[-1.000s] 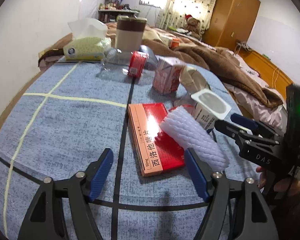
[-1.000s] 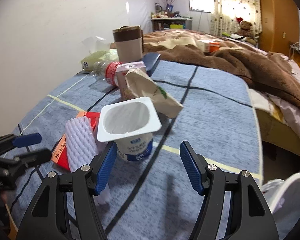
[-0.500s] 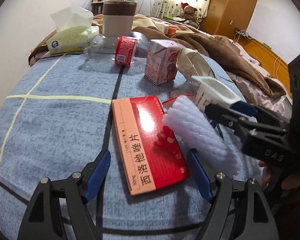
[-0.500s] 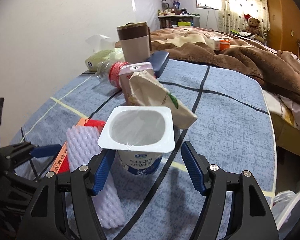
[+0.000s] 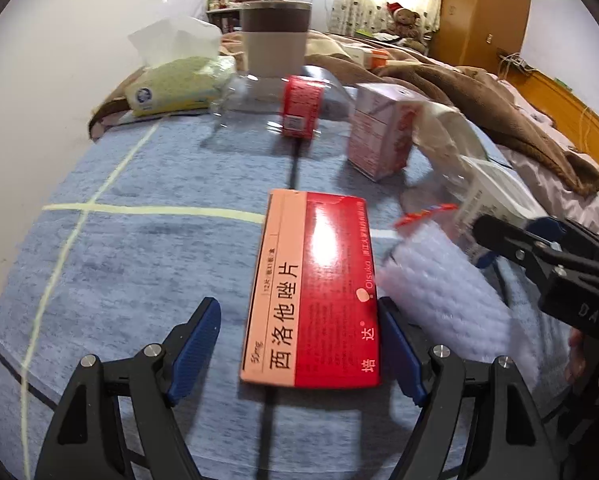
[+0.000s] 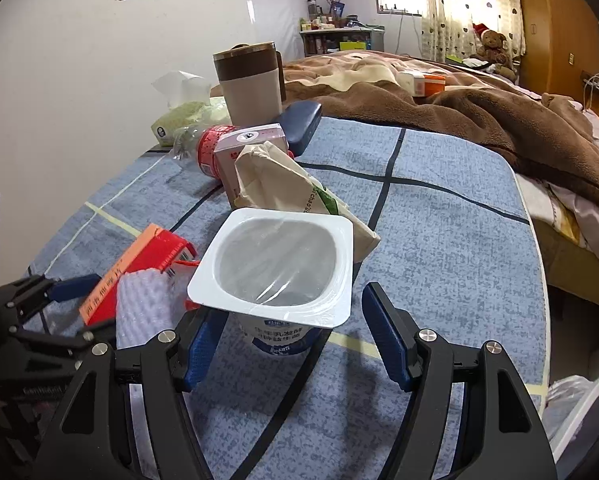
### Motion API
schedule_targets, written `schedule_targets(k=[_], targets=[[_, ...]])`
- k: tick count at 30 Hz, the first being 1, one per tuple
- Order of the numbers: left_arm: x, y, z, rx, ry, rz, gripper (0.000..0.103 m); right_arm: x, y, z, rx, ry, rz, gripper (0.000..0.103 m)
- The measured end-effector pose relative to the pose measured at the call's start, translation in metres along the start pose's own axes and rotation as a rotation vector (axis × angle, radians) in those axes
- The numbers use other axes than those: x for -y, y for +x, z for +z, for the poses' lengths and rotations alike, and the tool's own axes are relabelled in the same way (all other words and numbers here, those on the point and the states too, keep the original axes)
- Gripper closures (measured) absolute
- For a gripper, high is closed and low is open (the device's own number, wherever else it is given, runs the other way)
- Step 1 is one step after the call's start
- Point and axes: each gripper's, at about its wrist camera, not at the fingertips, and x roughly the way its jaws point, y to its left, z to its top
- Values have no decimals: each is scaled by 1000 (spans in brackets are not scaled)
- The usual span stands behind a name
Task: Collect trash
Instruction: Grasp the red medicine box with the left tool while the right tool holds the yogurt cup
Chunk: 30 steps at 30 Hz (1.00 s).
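The approach-to-grasp step is in hand; nothing is held yet. The left gripper (image 5: 299, 344) is held apart, and the red medicine box (image 5: 315, 292) is seen lying flat on the blue tablecloth (image 5: 147, 264) between its jaws, with a gap at the left pad and the right pad just beside the box's edge. The right gripper (image 6: 291, 344) is likewise held apart, with the yogurt cup (image 6: 277, 268) standing upright between its jaws, untouched. A white foam sleeve (image 5: 451, 300) is seen just right of the box. Next, each claw is judged to need closing squarely on its item before lifting.
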Motion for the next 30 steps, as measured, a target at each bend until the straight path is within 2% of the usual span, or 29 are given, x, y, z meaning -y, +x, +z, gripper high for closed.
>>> schedule_targets(k=[10,12,19,21,23,30], targets=[[-9,15,19,-12,17,-41,23,-3,3,1,-4,-2,-27,33],[-10,15,19,-8,16,-41,29,-2,5,1,-7,8,-40,33],[-16,16,23,2,-30,-63,37,-2,5,0,-2,30,-64,33],[-15,16,24,2,-32,-58,38,-3,4,-1,0,27,-69,36],[-14,16,23,7,-28,-51,38,-4,2,-1,9,31,-69,50],[-15,5,22,37,-22,-41,38,-8,-7,-5,34,28,-78,51]])
